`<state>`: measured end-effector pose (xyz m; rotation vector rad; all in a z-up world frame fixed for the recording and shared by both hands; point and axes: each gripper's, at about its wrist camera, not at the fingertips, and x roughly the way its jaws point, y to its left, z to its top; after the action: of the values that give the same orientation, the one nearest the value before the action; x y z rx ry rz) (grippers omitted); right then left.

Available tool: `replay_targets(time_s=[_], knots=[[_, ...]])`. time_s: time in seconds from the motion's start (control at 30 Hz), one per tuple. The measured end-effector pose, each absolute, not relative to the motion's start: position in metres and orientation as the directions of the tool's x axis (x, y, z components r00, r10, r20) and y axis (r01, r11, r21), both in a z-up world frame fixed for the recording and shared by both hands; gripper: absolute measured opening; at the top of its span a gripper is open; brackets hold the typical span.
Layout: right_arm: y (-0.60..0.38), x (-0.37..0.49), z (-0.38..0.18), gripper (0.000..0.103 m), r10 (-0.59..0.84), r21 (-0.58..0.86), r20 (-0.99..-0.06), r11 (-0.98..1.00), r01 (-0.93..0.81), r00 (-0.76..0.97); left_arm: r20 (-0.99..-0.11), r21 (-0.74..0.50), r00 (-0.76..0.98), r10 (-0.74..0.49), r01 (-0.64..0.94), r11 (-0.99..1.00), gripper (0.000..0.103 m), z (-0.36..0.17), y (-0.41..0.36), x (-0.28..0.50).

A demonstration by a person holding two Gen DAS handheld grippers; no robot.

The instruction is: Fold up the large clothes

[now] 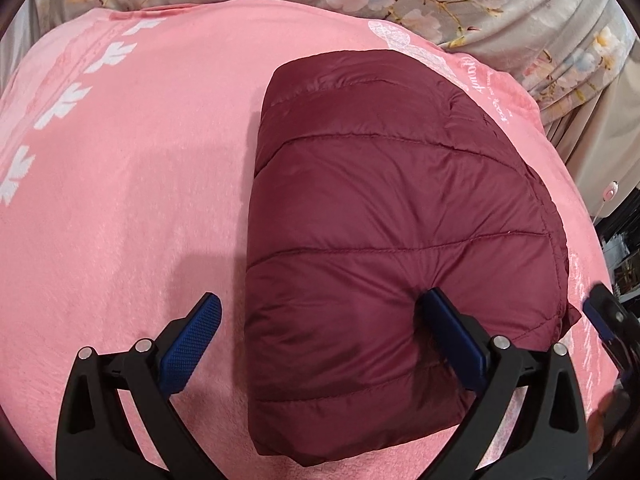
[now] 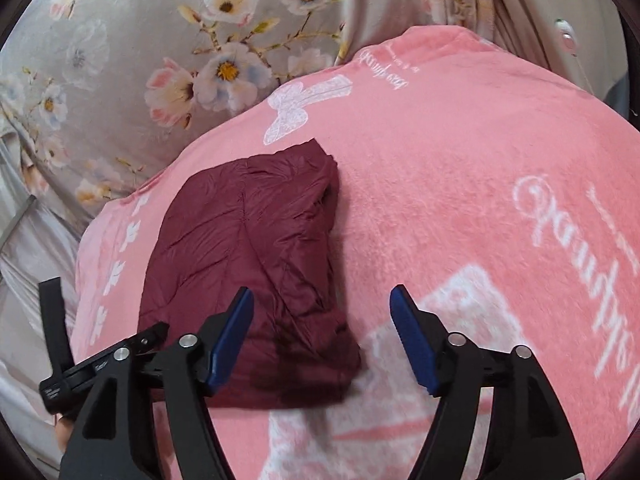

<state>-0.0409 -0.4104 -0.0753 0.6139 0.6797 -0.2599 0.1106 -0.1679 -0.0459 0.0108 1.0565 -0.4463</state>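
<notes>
A maroon quilted puffer jacket (image 1: 400, 220) lies folded into a compact bundle on a pink blanket (image 1: 120, 184). My left gripper (image 1: 320, 304) is open just above its near end; the right finger (image 1: 452, 332) presses into the padding, the left finger (image 1: 196, 336) hangs over the blanket. In the right wrist view the same jacket (image 2: 248, 256) lies left of centre on the blanket (image 2: 460, 200). My right gripper (image 2: 322, 308) is open and empty above the jacket's near right corner. The right gripper also shows at the left wrist view's right edge (image 1: 612, 320).
A grey floral sheet (image 2: 120, 60) covers the bed beyond the blanket, also seen in the left wrist view (image 1: 500, 0). The pink blanket carries white leaf prints (image 1: 60, 100) and white lettering (image 2: 560, 220). The left gripper's body (image 2: 80, 360) shows at the lower left.
</notes>
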Motion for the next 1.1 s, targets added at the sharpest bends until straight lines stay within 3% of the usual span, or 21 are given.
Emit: replay_targets(time_s=[0.17,0.4,0.5,0.57,0.63,0.67,0.73,0.8,0.9,1.1], knots=[[-0.412,-0.016,-0.108,0.073,0.082,0.536,-0.669,0.742,0.403,0.739,-0.84,-0.24,0.391,-0.375,0.352,0.905,0.098,-0.047,-0.169,0.121],[-0.413,-0.011,-0.124,0.081,0.109,0.612,-0.623,0.684,0.396,0.775,-0.789,-0.469,0.291,-0.541,0.285,0.836,0.098,-0.071,-0.157,0.146],[-0.411,-0.006,-0.125,0.081,0.133,0.62,-0.617,0.689,0.375,0.775,-0.774,-0.484,0.295,-0.56,0.293,0.824,0.098,-0.072,-0.157,0.146],[-0.411,-0.001,-0.125,0.075,0.175,0.645,-0.602,0.682,0.345,0.779,-0.776,-0.474,0.287,-0.561,0.32,0.82,0.098,-0.07,-0.161,0.145],[-0.414,0.001,-0.13,0.055,0.246,0.696,-0.576,0.647,0.31,0.78,-0.775,-0.465,0.293,-0.56,0.336,0.819,0.094,-0.065,-0.164,0.141],[-0.415,0.003,-0.131,0.052,0.258,0.705,-0.573,0.639,0.307,0.778,-0.772,-0.459,0.299,-0.56,0.346,0.818,0.088,-0.062,-0.164,0.14],[-0.414,0.006,-0.127,0.033,0.271,0.708,-0.569,0.642,0.295,0.776,-0.759,-0.455,0.312,-0.571,0.373,0.809,0.075,-0.053,-0.162,0.136],[-0.412,0.003,-0.115,0.022,0.272,0.71,-0.551,0.65,0.272,0.789,-0.726,-0.457,0.331,-0.603,0.422,0.783,0.053,-0.037,-0.159,0.13],[-0.404,-0.006,-0.085,0.017,0.263,0.706,-0.499,0.675,0.212,0.826,-0.68,-0.444,0.352,-0.643,0.501,0.743,0.042,-0.009,-0.158,0.124],[-0.385,-0.026,-0.015,0.016,0.227,0.671,-0.371,0.736,0.091,0.901,-0.564,-0.421,0.4,-0.722,0.613,0.669,0.04,0.047,-0.139,0.109]])
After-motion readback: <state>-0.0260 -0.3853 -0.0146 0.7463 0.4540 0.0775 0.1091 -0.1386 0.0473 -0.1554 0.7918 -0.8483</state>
